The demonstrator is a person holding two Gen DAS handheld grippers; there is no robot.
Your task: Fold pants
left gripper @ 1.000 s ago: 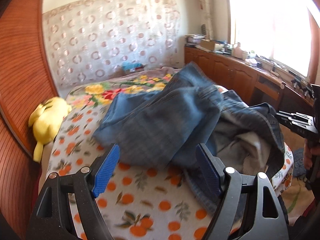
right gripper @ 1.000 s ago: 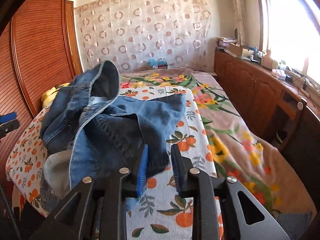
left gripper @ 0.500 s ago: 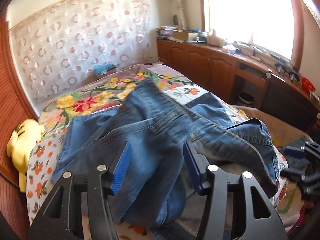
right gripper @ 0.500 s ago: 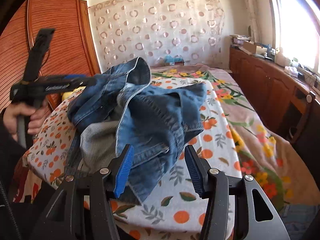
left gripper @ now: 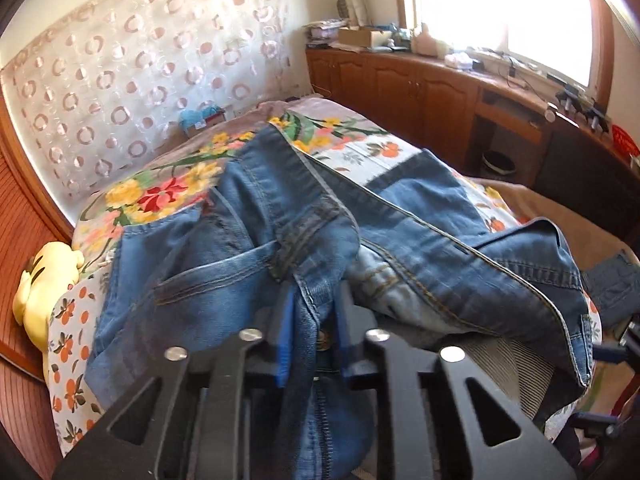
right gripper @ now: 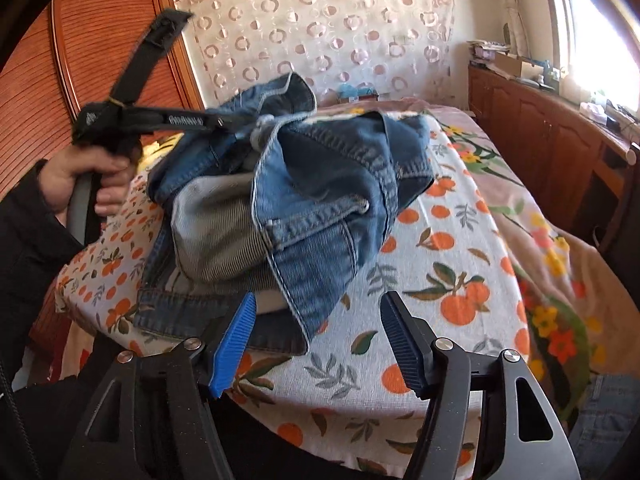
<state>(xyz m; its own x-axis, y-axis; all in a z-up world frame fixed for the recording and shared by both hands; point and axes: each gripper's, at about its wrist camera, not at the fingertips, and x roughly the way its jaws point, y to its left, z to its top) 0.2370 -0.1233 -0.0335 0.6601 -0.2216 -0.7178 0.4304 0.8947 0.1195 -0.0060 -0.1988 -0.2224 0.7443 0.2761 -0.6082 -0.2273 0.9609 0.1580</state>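
Observation:
Blue jeans (left gripper: 400, 216) lie crumpled in a heap on the bed, with the pale lining showing. In the left wrist view my left gripper (left gripper: 314, 334) has its jaws closing on a fold of denim beside the fly button, and the cloth is pinched between the blue pads. The right wrist view shows that same left gripper (right gripper: 236, 122), held by a hand (right gripper: 88, 176), biting the top of the jeans (right gripper: 320, 184). My right gripper (right gripper: 316, 344) sits at the near bed edge with its jaws opening. A hanging corner of denim lies just beyond its fingertips, untouched.
The bed has an orange-print sheet (right gripper: 452, 280) and a floral blanket (right gripper: 560, 264) on its right side. A yellow plush toy (left gripper: 44, 280) lies at the left edge. Wooden cabinets (left gripper: 420, 92) run under the window, and a wooden wardrobe (right gripper: 100, 40) stands to the left.
My left gripper has moved in over the jeans, and its jaws have narrowed from wide onto the denim. The right gripper's jaws have spread from nearly closed to wide.

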